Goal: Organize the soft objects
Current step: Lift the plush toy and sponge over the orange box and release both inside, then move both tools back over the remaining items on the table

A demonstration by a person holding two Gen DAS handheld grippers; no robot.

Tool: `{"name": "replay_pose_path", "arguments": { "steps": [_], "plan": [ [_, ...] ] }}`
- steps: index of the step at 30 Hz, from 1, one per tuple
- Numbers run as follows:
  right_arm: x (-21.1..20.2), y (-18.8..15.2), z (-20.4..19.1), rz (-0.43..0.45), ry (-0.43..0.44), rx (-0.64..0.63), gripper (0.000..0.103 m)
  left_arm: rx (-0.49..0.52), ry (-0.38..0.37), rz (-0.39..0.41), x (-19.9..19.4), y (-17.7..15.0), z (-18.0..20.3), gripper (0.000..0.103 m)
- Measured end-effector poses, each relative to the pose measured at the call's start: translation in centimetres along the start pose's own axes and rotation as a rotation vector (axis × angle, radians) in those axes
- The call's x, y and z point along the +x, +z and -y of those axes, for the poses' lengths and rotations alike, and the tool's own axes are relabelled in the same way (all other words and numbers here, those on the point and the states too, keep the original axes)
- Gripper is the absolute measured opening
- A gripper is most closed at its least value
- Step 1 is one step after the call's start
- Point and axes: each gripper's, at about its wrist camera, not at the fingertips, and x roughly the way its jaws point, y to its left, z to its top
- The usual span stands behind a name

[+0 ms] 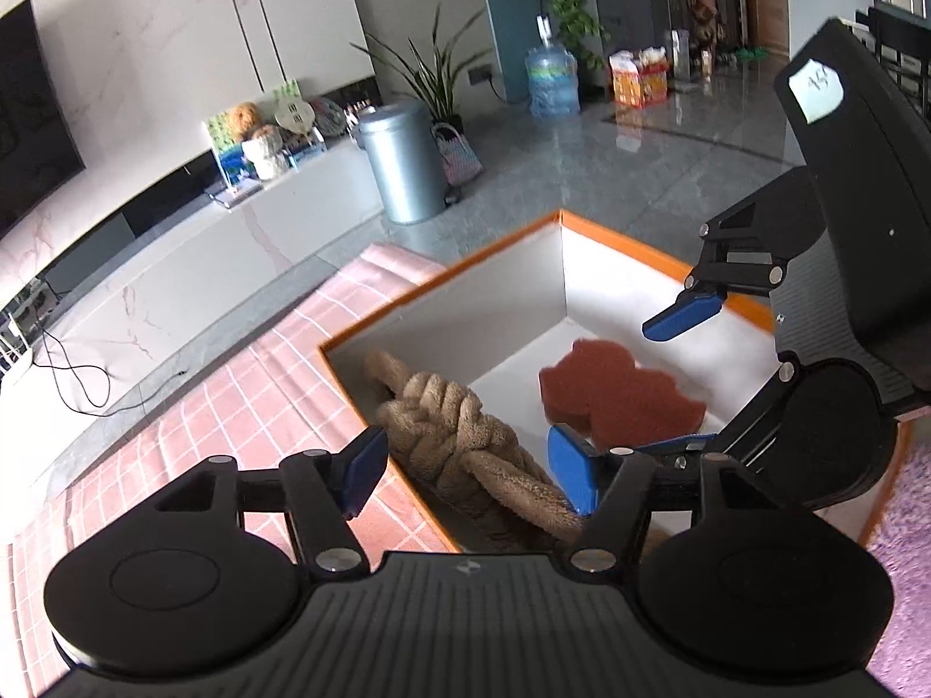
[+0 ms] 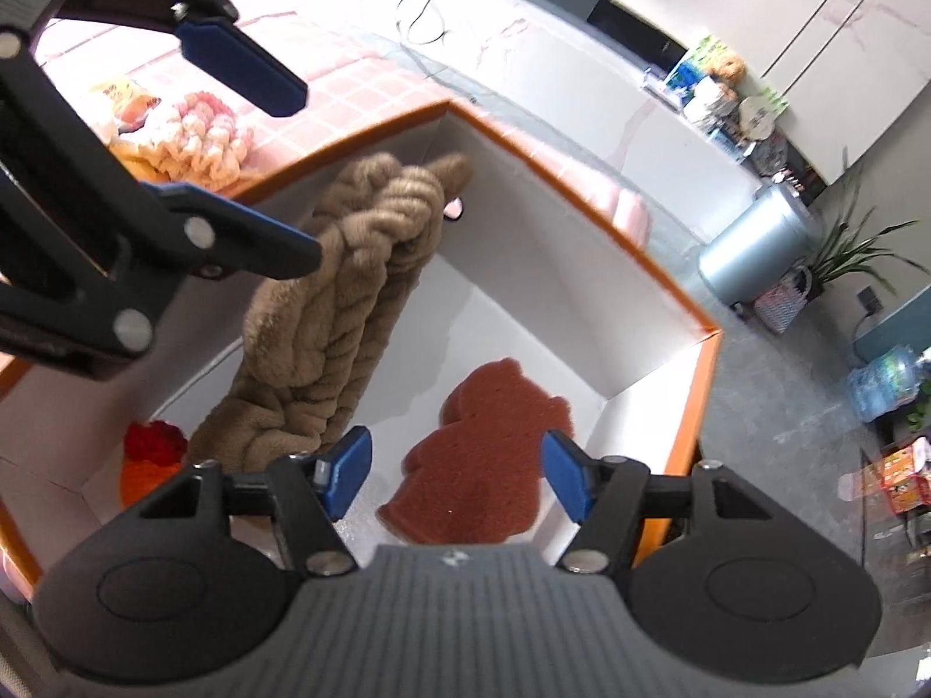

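An orange-rimmed white box [image 1: 617, 241] [image 2: 582, 203] holds a tan braided plush rope [image 1: 459, 436] [image 2: 349, 279] and a flat brown sponge [image 1: 622, 395] [image 2: 489, 453]. A small red and orange soft item [image 2: 148, 453] lies in the box's near left corner. My left gripper [image 1: 471, 477] is open above the rope, empty. My right gripper [image 2: 457, 474] is open above the sponge, empty; it also shows in the left wrist view [image 1: 683, 375]. The left gripper shows in the right wrist view [image 2: 291, 174] at upper left.
A pink checked cloth [image 1: 244, 401] covers the table under the box. A pink and cream knitted item [image 2: 198, 134] and a yellow packet [image 2: 125, 96] lie on it beside the box. A grey bin [image 1: 401, 163] and a water bottle [image 1: 550, 78] stand on the floor beyond.
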Motion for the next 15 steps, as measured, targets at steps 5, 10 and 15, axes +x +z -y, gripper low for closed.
{"name": "replay_pose_path", "arguments": {
  "steps": [5, 10, 15],
  "plan": [
    [-2.5, -0.1, -0.7, 0.056, -0.034, 0.019, 0.077, -0.030, 0.023, 0.054, -2.7, -0.1, -0.2, 0.074],
    [-5.4, -0.1, -1.9, 0.128, -0.062, 0.062, 0.078, -0.075, 0.061, 0.134, -6.0, -1.4, -0.5, 0.074],
    [-8.4, -0.2, -4.1, 0.247, -0.069, 0.145, 0.080, -0.173, 0.113, 0.198, -9.9, -3.7, -1.7, 0.074]
  ]
}}
